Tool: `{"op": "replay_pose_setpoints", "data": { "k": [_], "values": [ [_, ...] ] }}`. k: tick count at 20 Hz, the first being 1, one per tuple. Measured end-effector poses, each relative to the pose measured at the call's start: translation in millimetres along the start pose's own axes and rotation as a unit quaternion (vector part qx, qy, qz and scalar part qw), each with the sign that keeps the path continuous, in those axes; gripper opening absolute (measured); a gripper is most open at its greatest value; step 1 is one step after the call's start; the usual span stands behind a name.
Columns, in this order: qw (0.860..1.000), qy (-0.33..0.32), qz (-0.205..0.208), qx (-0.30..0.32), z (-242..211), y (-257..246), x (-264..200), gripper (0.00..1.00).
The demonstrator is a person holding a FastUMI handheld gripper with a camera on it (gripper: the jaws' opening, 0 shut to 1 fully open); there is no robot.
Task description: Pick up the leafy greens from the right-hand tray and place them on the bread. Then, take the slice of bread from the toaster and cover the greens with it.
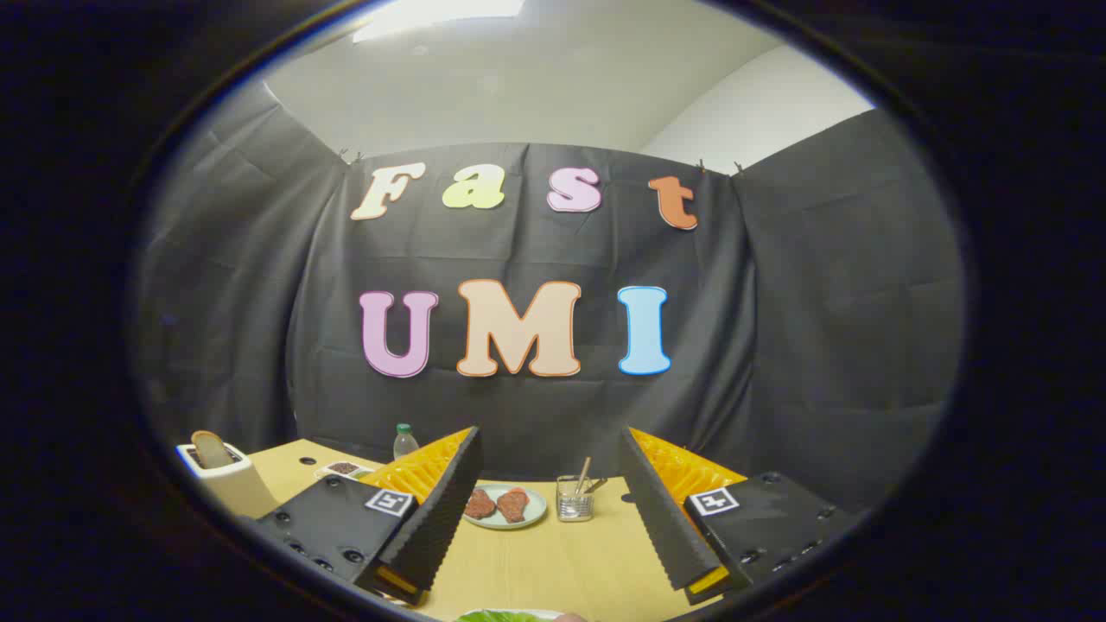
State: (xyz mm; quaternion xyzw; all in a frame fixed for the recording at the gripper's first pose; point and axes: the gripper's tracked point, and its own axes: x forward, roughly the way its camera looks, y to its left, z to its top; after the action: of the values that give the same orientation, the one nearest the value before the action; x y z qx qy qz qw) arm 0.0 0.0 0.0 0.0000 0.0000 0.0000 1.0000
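My gripper (549,445) is open, its two black ridged fingers (442,510) spread wide above the wooden table (553,561) with nothing between them. A sliver of the leafy greens (501,616) on a white tray peeks out just below and between the finger bases. The white toaster (226,477) stands off to the left of the left finger, with a slice of bread (210,448) sticking up out of its slot.
Beyond the fingers lies a pale plate (530,515) with two reddish meat slices. To its right stands a small clear holder (574,500) with utensils. A small bottle (404,441) and a dish of dark bits (343,469) sit at the table's far left.
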Motion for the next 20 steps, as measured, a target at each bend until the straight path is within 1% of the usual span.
{"op": "replay_pose_setpoints", "data": {
  "k": [11,20],
  "values": [
    [1.0,0.004,0.001,-0.004,-3.2,-6.7,7.8,0.99],
    [1.0,0.017,0.015,-0.007,-14.8,-3.3,13.3,0.99]
  ]
}}
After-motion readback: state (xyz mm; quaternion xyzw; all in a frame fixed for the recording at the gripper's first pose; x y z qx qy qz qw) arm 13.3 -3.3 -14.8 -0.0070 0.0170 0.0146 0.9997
